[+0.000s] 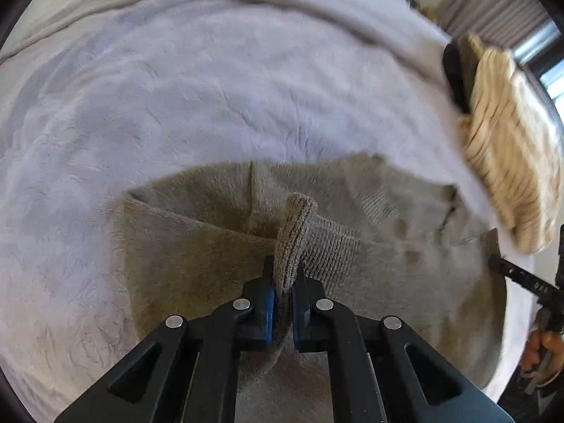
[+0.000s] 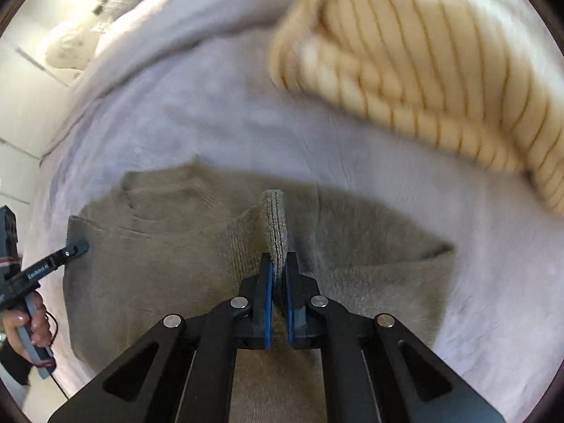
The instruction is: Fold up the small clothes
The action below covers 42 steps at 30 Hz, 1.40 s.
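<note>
On the pale lilac plush blanket (image 1: pixel 176 105) lies one olive-brown knitted garment (image 1: pixel 197 246), spread flat and partly folded over itself. Both claws are clamped on it: the left gripper (image 1: pixel 283 275) has its blue-padded jaws closed on a ribbed edge of the knit that stands up between them, and the right gripper (image 2: pixel 278 264) pinches another ribbed edge the same way — a narrow ridge of fabric rising above its jaws.

Only the left wrist view shows the grey curtains (image 1: pixel 493 3) and a bright window strip at the upper right, plus a dark object (image 1: pixel 454 74) tucked against the cream cable-knit item (image 1: pixel 504 141). Its lower right edge catches the other gripper's black body, with the fingers of the person's right hand (image 1: pixel 544 349) around the handle.

Only the right wrist view shows white wall panels and a pale heap (image 2: pixel 70 49) at the upper left. It shows the cream cable-knit far larger and blurred across the top right, lying just beyond the garment. At the left edge the left gripper reaches the garment's corner, held by the person's left hand (image 2: pixel 31 320) — a dark cable (image 2: pixel 58 384) trails below it.

Counted: one garment, one cream knit, one blanket, two grippers, two hands.
</note>
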{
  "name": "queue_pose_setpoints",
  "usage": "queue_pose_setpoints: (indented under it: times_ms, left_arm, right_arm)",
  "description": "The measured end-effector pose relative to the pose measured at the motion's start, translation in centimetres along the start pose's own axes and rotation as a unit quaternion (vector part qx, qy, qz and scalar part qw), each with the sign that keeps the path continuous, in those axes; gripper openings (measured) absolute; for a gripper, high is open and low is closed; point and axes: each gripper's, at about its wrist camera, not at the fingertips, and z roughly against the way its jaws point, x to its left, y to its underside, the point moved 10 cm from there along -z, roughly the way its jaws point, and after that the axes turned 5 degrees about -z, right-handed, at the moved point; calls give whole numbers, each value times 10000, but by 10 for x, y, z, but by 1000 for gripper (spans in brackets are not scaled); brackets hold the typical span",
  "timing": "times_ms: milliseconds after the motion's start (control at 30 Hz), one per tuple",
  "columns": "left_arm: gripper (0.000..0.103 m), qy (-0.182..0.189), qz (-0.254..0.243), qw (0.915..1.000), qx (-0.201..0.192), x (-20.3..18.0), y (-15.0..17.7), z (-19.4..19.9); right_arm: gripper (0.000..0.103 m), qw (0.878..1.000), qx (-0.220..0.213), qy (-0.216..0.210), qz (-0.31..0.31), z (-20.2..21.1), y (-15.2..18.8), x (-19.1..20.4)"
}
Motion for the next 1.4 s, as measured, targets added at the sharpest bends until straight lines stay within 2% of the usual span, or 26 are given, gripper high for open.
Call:
queue_pose_setpoints:
  times_ms: [100, 200, 300, 333, 400, 500, 567, 633, 733, 900, 1167, 1300, 1367, 1400]
  left_arm:
    - [8, -36, 46, 9994, -331, 5, -10, 24]
    - [8, -206, 76, 9988, -432, 11, -24, 23]
    - [8, -541, 79, 9983, -198, 21, -29, -4]
    - [9, -695, 39, 9975, -106, 21, -25, -14]
    - [9, -899, -42, 9959, -53, 26, -20, -25]
    - [9, -920, -17, 9957, -123, 26, -20, -19]
    - [9, -916, -9, 9957, -137, 29, -19, -7]
    - [9, -843, -49, 9963, -143, 33, -16, 9]
    - [9, -826, -198, 9963, -102, 34, -6, 31]
    - [9, -538, -74, 9985, 108, 34, 36, 58]
    - [9, -409, 383, 9966, 611, 37, 115, 52]
    - [9, -556, 300, 9950, 780, 43, 148, 40]
    - [9, -643, 282, 9947, 756, 49, 155, 41]
    - [17, -721, 275, 9941, 764, 55, 159, 44]
  right_arm:
    - [7, 9995, -268, -63, 149, 18, -14, 6]
    - [7, 9996, -294, 14, 21, 7, -26, 5]
    - [7, 9995, -4, 264, -146, -23, -20, -5]
    - [7, 9990, 143, 260, -344, -37, -14, -15]
    - [5, 9973, 104, 72, -720, -39, -12, -22]
    - [6, 9956, 65, -24, -937, -31, -13, -25]
    - [14, 9959, 2, 308, -848, -19, -13, -31]
    - [16, 9949, -104, 548, -842, -5, -13, -38]
    - [16, 9936, -152, 362, -1059, 16, -4, -44]
    - [17, 9935, 20, 92, -1131, 37, 38, -44]
    - [19, 9854, 551, -509, -1526, 38, 128, -18]
    - [19, 9861, 927, -254, -1358, 19, 170, -19]
    - [18, 9858, 948, -193, -1372, 18, 183, -26]
    - [17, 9854, 935, -204, -1408, 18, 185, -28]
